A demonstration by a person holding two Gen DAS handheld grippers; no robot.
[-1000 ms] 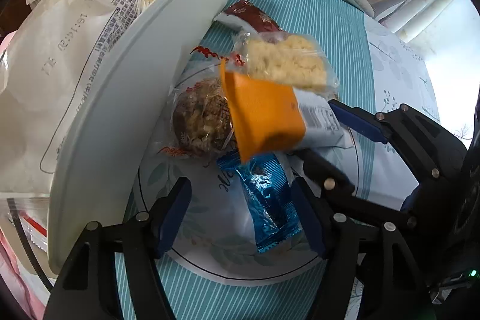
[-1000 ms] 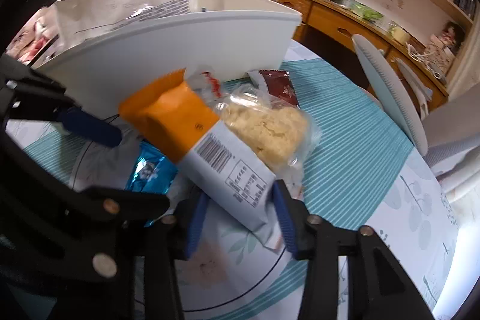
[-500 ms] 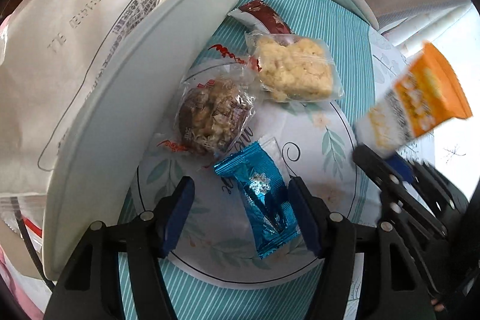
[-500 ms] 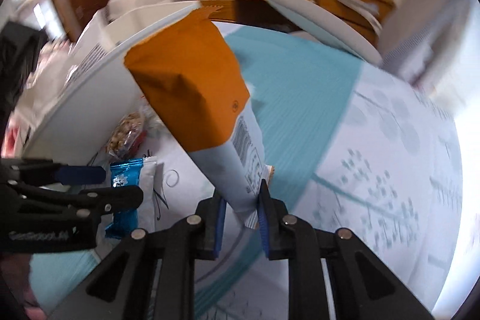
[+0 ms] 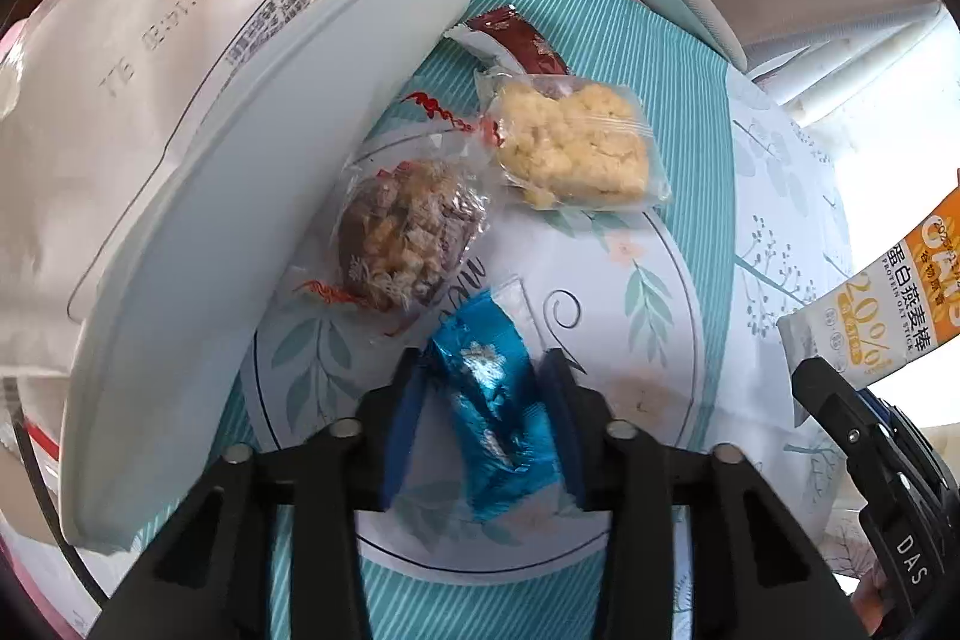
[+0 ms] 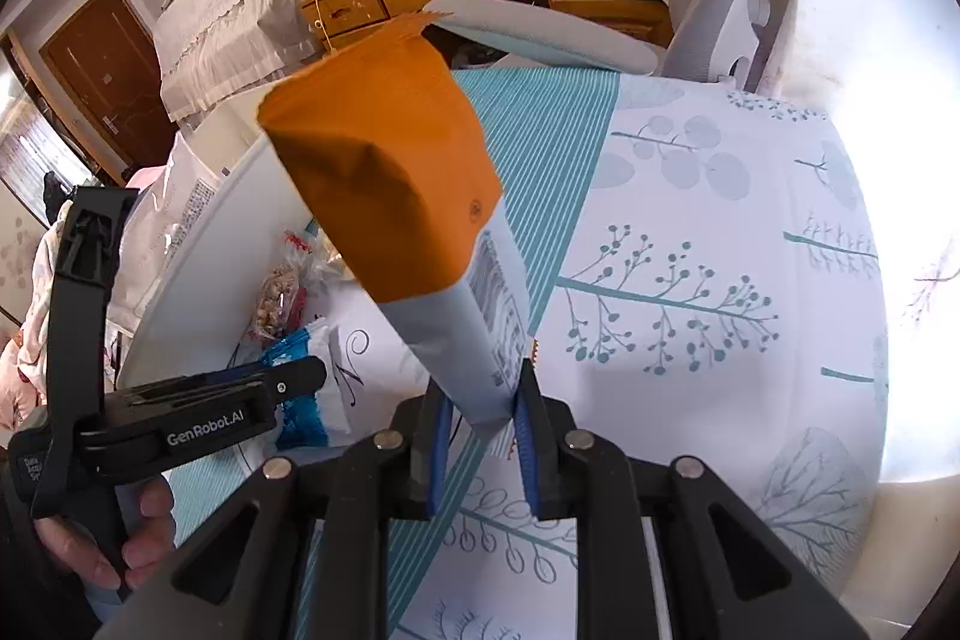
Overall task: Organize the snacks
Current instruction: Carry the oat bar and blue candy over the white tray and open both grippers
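The left tongs [image 5: 483, 421] point steeply down at the desk [image 5: 672, 58] and have just been closing; their blue pads now pinch the shiny blue foil snack packet [image 5: 495, 409], which lies on the round leaf-patterned white placemat [image 5: 648, 292] at its near edge. Just beyond the packet, toward the far left, sits a clear-wrapped brown nut cluster [image 5: 402, 235], and right of that a clear bag of pale yellow puffed crisps [image 5: 576, 148]. A dark red wrapper [image 5: 519, 43] lies farther back, touching the crisps bag. The big white plastic tub [image 5: 252, 196] leans along the left side of the mat, with a white printed bag [image 5: 120, 58] resting in it.

The right tongs [image 6: 480, 445] are pressed onto the lower white end of the orange-and-white oat stick packet [image 6: 396, 196], which stands upright above the pads, lifted clear of the teal-striped, tree-printed cloth and held to the right of the mat.
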